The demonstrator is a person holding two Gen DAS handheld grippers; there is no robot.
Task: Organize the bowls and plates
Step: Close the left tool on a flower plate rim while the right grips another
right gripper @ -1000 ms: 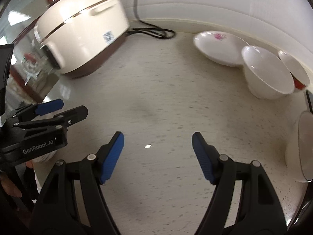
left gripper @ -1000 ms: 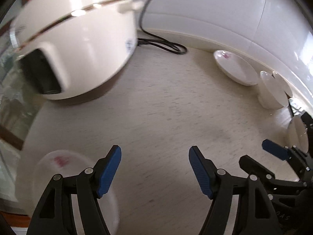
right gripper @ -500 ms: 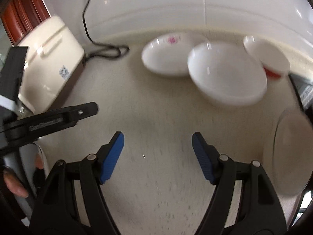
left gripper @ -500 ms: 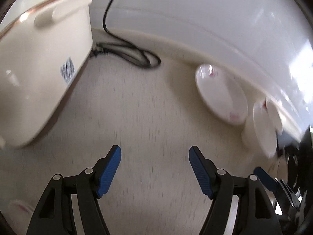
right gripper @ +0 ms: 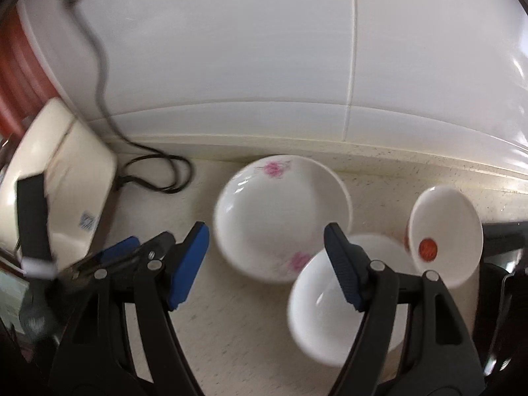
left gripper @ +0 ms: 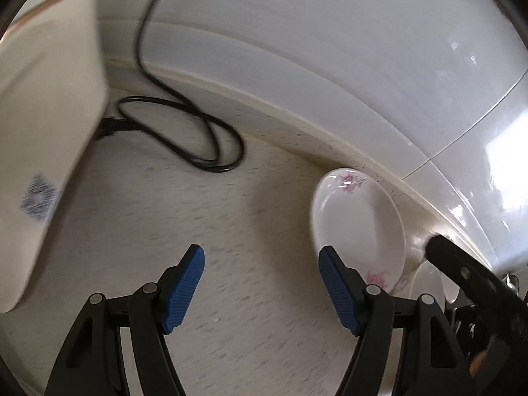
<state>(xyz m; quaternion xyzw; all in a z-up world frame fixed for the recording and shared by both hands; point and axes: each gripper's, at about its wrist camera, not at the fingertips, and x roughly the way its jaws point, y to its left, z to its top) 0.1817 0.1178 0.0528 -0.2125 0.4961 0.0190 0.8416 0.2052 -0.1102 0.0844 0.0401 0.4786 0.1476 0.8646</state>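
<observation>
Now that both hands have swung away from the rice cooker (right gripper: 62, 178) toward the wall, the dishes sit right in front of the jaws, so picking one up looks like the next step. The right gripper (right gripper: 266, 260) has its jaws wide apart with nothing in them, and so does the left gripper (left gripper: 260, 288). The flowered plate (right gripper: 280, 211) lies flat just past the right jaws. It is white with pink flowers. The big white bowl (right gripper: 326, 303) touches it, under the right-hand jaw. The small bowl (right gripper: 445, 224) tilts beside that.

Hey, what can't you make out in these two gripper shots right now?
- Plain white bowl, right wrist view: right gripper arm covers its far side.
- Cooker label, left wrist view: motion blur.
- Small bowl, right wrist view: its base sits behind the plain bowl.
</observation>
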